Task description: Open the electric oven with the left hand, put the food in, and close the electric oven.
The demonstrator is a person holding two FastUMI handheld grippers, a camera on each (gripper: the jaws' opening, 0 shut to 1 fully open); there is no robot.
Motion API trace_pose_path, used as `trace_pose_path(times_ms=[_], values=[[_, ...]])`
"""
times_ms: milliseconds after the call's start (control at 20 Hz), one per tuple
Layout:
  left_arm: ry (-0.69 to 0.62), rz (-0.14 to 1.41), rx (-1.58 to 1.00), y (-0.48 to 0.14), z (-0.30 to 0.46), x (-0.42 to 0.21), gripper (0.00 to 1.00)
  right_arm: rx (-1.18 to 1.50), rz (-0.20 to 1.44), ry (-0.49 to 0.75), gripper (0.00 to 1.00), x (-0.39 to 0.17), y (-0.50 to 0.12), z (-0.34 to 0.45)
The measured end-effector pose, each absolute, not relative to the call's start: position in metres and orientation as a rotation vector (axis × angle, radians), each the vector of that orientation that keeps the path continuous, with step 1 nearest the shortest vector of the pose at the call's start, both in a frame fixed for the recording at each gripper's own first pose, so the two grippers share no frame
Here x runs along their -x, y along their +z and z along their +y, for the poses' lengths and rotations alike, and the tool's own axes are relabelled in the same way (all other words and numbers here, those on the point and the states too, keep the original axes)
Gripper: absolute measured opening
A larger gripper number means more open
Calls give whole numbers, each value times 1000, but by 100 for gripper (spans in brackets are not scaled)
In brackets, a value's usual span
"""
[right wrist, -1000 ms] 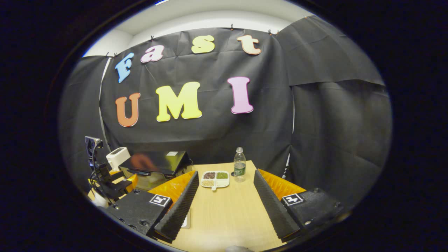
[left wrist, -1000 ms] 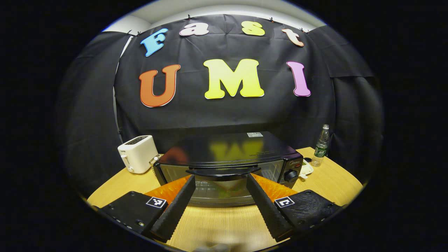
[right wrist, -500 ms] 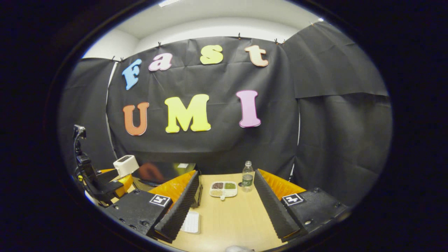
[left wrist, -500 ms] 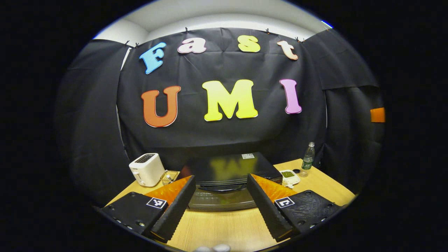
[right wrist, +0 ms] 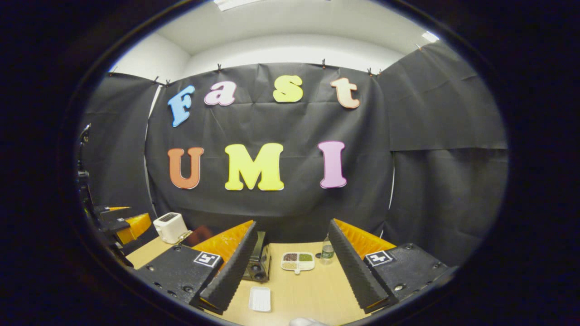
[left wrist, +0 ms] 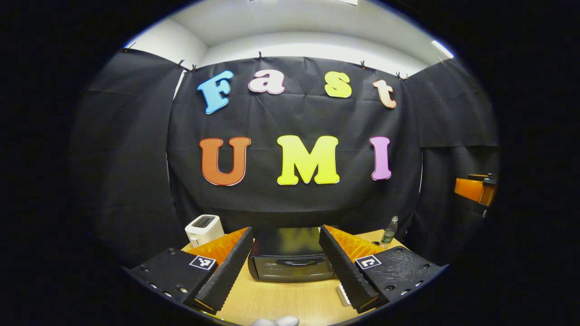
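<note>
Across the left gripper view, a light wooden table (left wrist: 276, 303) carries a black electric oven with a glass door and a curved black handle (left wrist: 292, 262). The oven sits well ahead, framed between the two spread fingers of the left gripper (left wrist: 285, 271), which is open and holds nothing. The oven door is shut. A white two-slot toaster (left wrist: 204, 229) stands to the oven's left, and a clear plastic bottle with a green label (left wrist: 389, 231) stands to its right, near the black cloth wall. At the far right edge, part of the right gripper (left wrist: 476, 189) shows, raised and well apart from the table.

From the right gripper view, the right gripper (right wrist: 292, 271) is likewise open and empty. Between its fingers on the table (right wrist: 312, 294) lie a white divided tray (right wrist: 297, 262) with dark red, green and pale yellow food in three compartments, and nearer the camera a small white rectangular dish (right wrist: 260, 299), seemingly empty. The oven's knob side (right wrist: 258, 262) peeks out beside the left-hand finger. The bottle (right wrist: 326, 253) stands just beside the tray. The toaster (right wrist: 170, 227) sits farther left, and the left gripper (right wrist: 127, 225) hangs at the left edge.
</note>
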State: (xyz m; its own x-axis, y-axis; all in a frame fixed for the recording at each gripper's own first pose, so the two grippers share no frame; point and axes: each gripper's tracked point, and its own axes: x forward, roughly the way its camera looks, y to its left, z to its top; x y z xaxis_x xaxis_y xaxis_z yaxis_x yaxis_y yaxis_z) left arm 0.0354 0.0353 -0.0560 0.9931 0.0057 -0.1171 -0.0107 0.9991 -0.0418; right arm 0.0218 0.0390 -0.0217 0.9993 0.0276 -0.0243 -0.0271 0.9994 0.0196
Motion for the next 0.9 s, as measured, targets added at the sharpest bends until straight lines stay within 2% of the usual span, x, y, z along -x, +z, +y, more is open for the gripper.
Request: trace_pose_path(times_ms=[150,200,250,300,400,450,550,600,900], values=[[3,73,52,-26,43,-30,96,-14,21,31,97,-20,-12,54],[-1,69,53,-23,44,-27,87,-14,23,32,97,-20,-11,57],[-2,56,50,-17,47,-24,87,-12,23,33,97,-19,-9,61],[-4,48,46,-12,50,-24,96,-11,19,32,97,-19,-6,64],[-10,37,45,-6,51,-22,96,-11,12,27,97,-18,0,68],[-14,38,48,-5,51,-22,87,-11,9,24,97,-18,2,70],[-17,47,48,-6,53,-21,87,-7,8,10,97,-17,4,70],[-11,52,48,-6,56,-19,95,-6,2,8,97,-16,6,72],[-13,32,30,3,63,-17,95,-2,13,4,97,-10,4,78]])
